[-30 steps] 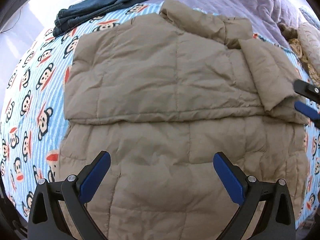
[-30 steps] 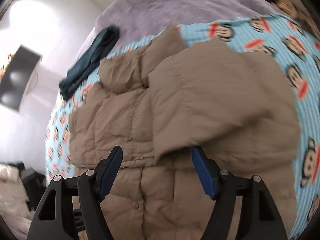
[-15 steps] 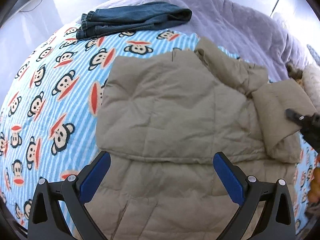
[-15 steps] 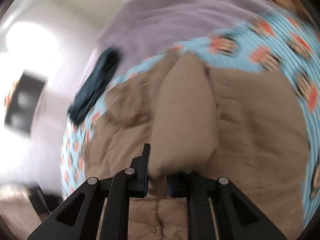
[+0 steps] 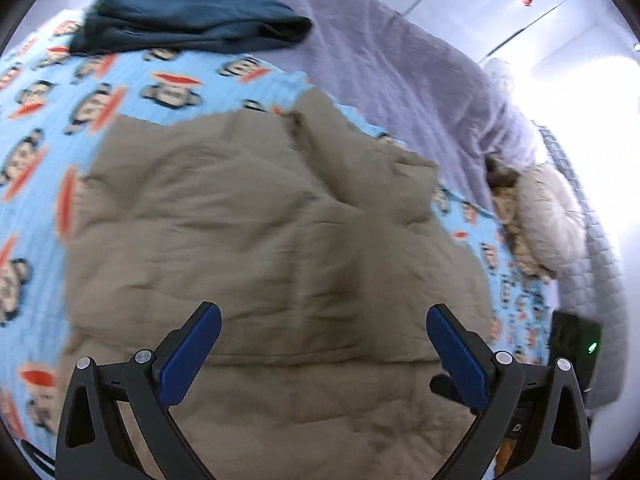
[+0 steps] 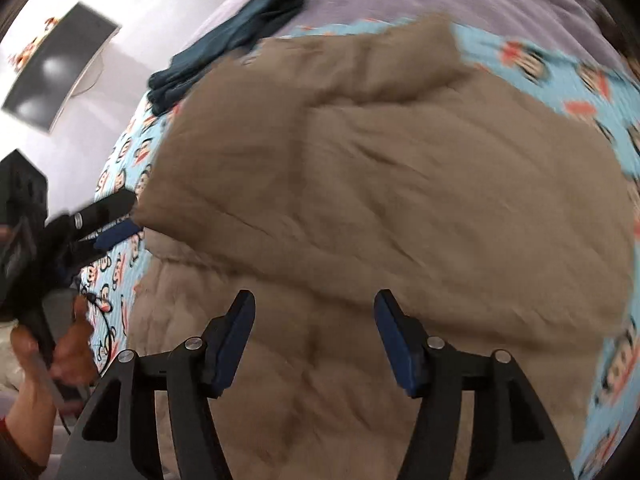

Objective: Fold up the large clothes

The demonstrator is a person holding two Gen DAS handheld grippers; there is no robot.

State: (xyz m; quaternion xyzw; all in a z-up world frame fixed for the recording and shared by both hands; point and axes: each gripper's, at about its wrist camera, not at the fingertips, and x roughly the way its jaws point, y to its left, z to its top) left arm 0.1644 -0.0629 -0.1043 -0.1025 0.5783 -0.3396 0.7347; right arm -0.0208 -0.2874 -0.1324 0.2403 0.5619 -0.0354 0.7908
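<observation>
A tan quilted jacket [image 5: 256,240] lies on the monkey-print sheet [image 5: 120,92], both sleeves folded in over its body. My left gripper [image 5: 326,344] hovers above its lower half, open, with nothing between the blue pads. In the right wrist view the jacket [image 6: 400,184] fills the middle. My right gripper [image 6: 316,332] is above it with its jaws opening and nothing between them. The left gripper [image 6: 120,222] shows there too, open beside the jacket's left edge, held by a hand [image 6: 68,344].
Folded dark jeans [image 5: 192,20] lie at the far edge of the sheet, next to a purple blanket [image 5: 400,64]. A fluffy cushion [image 5: 548,216] and a black device with a green light [image 5: 576,344] sit at the right. A dark monitor [image 6: 60,68] hangs on the wall.
My right gripper shut on the jacket's right sleeve, carried it across the body and has let go. The left gripper stayed open while its view swung and rose over the jacket.
</observation>
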